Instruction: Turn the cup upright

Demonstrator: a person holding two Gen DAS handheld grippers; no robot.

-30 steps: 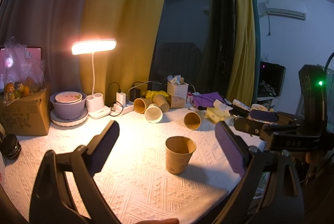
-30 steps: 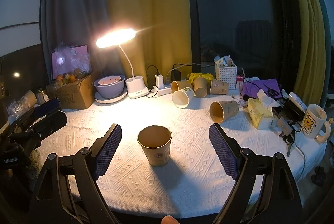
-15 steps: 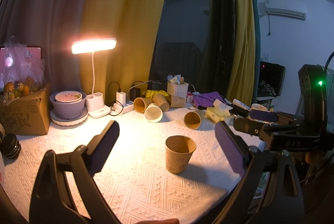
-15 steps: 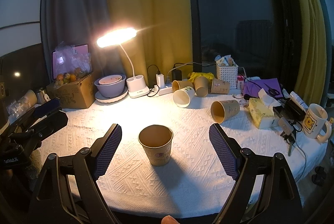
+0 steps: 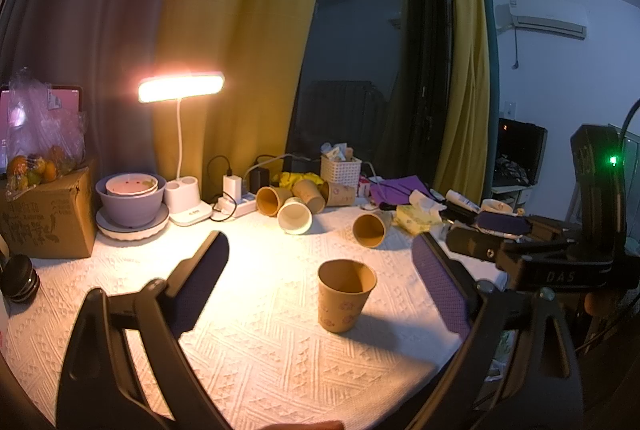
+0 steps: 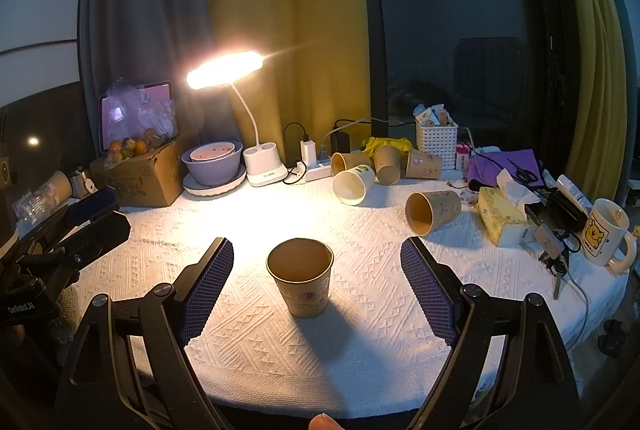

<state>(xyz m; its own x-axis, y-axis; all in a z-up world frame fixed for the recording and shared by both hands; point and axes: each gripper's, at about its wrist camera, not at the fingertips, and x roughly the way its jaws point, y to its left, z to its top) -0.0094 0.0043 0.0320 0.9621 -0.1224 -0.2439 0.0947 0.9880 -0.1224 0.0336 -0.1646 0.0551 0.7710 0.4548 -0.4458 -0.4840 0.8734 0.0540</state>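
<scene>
From the left wrist view, the cup (image 5: 345,294) stood upright on the white-clothed surface (image 5: 260,330), mouth up, lying ahead of the left gripper (image 5: 320,282) and toward its right finger — touched by neither finger. The fingers were spread wide and held nothing. Behind it, a cup on its side (image 5: 370,228) lay apart, and a cluster of tipped cups (image 5: 296,201) sat near the desk lamp (image 5: 182,153).

From the right wrist view, the same cup (image 6: 301,276) stood squarely between the wide-spread fingers of the right gripper (image 6: 316,282), clear of both; that gripper also held nothing. The side-lying cup (image 6: 432,211) rested well beyond, near a tissue box (image 6: 502,216).

Judging by this, the flip looked done for the near cup — released and steady. Whether the tipped cups were also meant to be righted cannot be told.
</scene>
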